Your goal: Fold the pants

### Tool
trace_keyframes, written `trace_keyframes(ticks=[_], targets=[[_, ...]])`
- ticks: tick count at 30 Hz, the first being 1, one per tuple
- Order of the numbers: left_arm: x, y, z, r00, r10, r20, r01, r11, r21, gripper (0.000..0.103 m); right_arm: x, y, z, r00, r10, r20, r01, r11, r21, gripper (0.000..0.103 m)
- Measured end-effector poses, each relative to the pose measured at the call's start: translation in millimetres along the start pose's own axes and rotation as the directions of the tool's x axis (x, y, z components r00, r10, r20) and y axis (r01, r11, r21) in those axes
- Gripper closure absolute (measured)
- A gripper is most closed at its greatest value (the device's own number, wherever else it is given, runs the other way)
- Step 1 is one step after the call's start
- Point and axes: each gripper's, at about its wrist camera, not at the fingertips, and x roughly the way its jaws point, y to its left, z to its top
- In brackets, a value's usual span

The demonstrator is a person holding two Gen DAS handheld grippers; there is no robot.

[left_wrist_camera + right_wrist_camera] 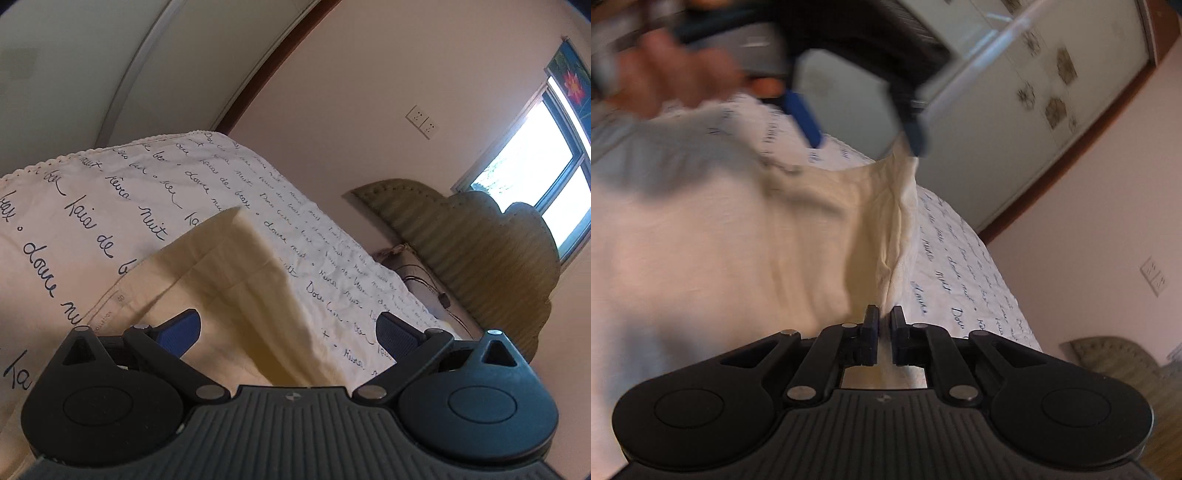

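Cream pants (229, 291) lie on a white bedspread with blue script (92, 206); one edge is lifted into a raised ridge. My left gripper (288, 332) is open, its blue pads either side of the cloth without closing on it. In the right wrist view my right gripper (884, 325) is shut on a fold of the pants (886, 229), pulling it taut. The left gripper (864, 122) shows there blurred above the far end of the lifted edge, jaws apart.
The bed (960, 258) runs to an olive padded headboard (480, 240). A wardrobe (1015, 110) stands behind, a window (546, 155) and wall sockets (421, 122) to the right. A hand (665, 70) holds the left gripper.
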Motion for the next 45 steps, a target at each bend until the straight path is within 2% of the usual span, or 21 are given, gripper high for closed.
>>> trace_keyframes(ticks=[2,4,5,7,8,9,11,12,13,17,20,22,24,26,27,28,33,37,41,45], targets=[[-3,-2,0,1.000,-0.010,0.000,0.010,1.000,-0.015,0.001,-13,15,-3,1.000,0.010,-0.001,-0.010,1.000,0.002,0.096],[2,-4,-3,0.998,0.047,-0.029,-0.047,0.999,-0.018,0.001,-16,20,-7,1.000,0.010,0.003,-0.010,0.999,0.039,0.096],[5,-2,-4,0.996,0.081,-0.046,-0.082,0.996,-0.037,0.005,-14,19,-7,1.000,0.007,0.006,-0.007,0.998,0.066,0.096],[10,7,-8,0.996,0.077,-0.050,-0.081,0.992,-0.094,0.014,-13,15,-7,1.000,-0.006,0.020,0.004,0.991,0.133,0.097],[11,12,-9,0.997,0.069,-0.047,-0.074,0.991,-0.112,0.035,-13,14,-6,1.000,-0.014,0.024,0.009,0.987,0.162,0.097],[13,16,-10,0.995,0.080,-0.060,-0.087,0.988,-0.124,0.060,-13,14,-6,0.999,-0.029,0.029,0.023,0.983,0.180,0.096],[16,20,-12,0.994,0.068,-0.088,-0.081,0.985,-0.153,0.077,-12,12,-6,0.998,-0.062,0.024,0.056,0.978,0.203,0.097],[16,22,-13,0.995,0.055,-0.086,-0.067,0.986,-0.152,0.091,-10,11,-7,0.997,-0.073,0.013,0.069,0.977,0.204,0.096],[14,22,-14,0.996,0.054,-0.077,-0.064,0.988,-0.142,0.094,-10,10,-9,0.995,-0.096,0.004,0.094,0.975,0.200,0.095],[-8,12,-20,1.000,0.022,-0.010,-0.023,0.997,-0.078,0.098,-8,5,-20,0.989,-0.143,-0.048,0.149,0.968,0.201,0.092],[-22,6,-22,0.999,0.012,0.031,-0.011,0.999,-0.035,0.099,-9,-1,-30,0.979,-0.183,-0.094,0.200,0.955,0.220,0.084],[-29,3,-24,0.998,0.014,0.054,-0.013,1.000,-0.017,0.100,-7,-8,-37,0.966,-0.219,-0.140,0.247,0.940,0.234,0.071],[-32,3,-24,0.999,0.007,0.048,-0.006,1.000,-0.028,0.100,-3,-16,-46,0.958,-0.226,-0.176,0.265,0.933,0.244,0.067],[-36,6,-25,0.999,0.001,0.043,0.001,1.000,-0.028,0.100,0,-25,-60,0.957,-0.205,-0.207,0.258,0.926,0.277,0.069],[-39,8,-26,0.999,-0.001,0.042,0.002,1.000,-0.024,0.100,0,-27,-63,0.955,-0.202,-0.216,0.260,0.923,0.284,0.086],[-44,10,-28,0.999,0.000,0.047,0.001,1.000,-0.019,0.100,-3,-27,-64,0.954,-0.206,-0.219,0.264,0.922,0.282,0.095],[-75,29,-33,0.999,-0.018,0.043,0.018,1.000,0.002,0.100,-50,2,-44,0.962,-0.218,-0.166,0.247,0.951,0.185,0.096],[-107,38,-44,0.999,-0.026,0.036,0.023,0.997,0.078,0.100,-92,36,-29,0.977,-0.173,-0.127,0.191,0.970,0.152,0.096],[-133,46,-62,1.000,0.000,0.020,-0.003,0.988,0.157,0.100,-125,74,-21,0.989,-0.103,-0.101,0.116,0.984,0.132,0.096],[-134,59,-82,0.998,0.055,-0.035,-0.047,0.978,0.202,0.100,-132,99,-24,0.992,-0.055,-0.115,0.071,0.988,0.140,0.096]])
